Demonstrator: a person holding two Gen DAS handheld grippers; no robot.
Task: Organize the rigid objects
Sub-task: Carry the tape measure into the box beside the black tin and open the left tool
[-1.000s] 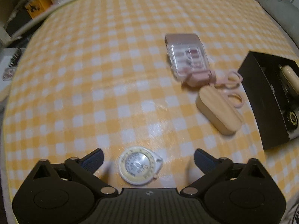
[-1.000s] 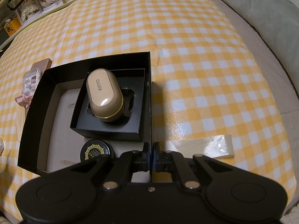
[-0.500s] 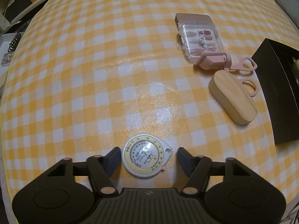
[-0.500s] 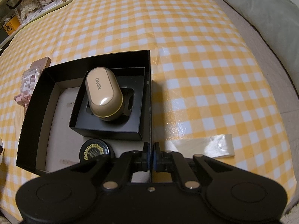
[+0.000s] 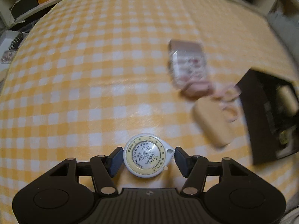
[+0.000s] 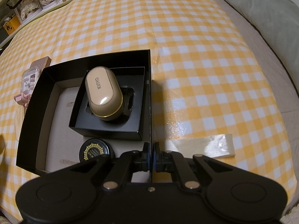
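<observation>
My left gripper [image 5: 147, 158] is shut on a round white and yellow tape measure [image 5: 146, 157], both pads against its sides, above the yellow checked cloth. The scene behind is blurred. Ahead to the right lie a clear nail-tip case [image 5: 188, 65], pink scissors [image 5: 224, 97] and a wooden oval case [image 5: 213, 123]. The black box [image 5: 250, 115] is at the far right. My right gripper [image 6: 151, 157] is shut on the right wall of the black box [image 6: 150, 97]. Inside sit a beige capsule case [image 6: 102, 95] in a smaller black tray and a round black tin [image 6: 95, 152].
A strip of clear tape [image 6: 201, 146] lies on the cloth right of the box. A grey cushion [image 6: 261, 9] is at the far right. Shelves with storage bins [image 6: 28, 9] stand beyond the far left edge.
My left gripper closed from wide open onto the tape measure and lifted it; the view now blurs with motion. My right gripper kept its hold on the box wall.
</observation>
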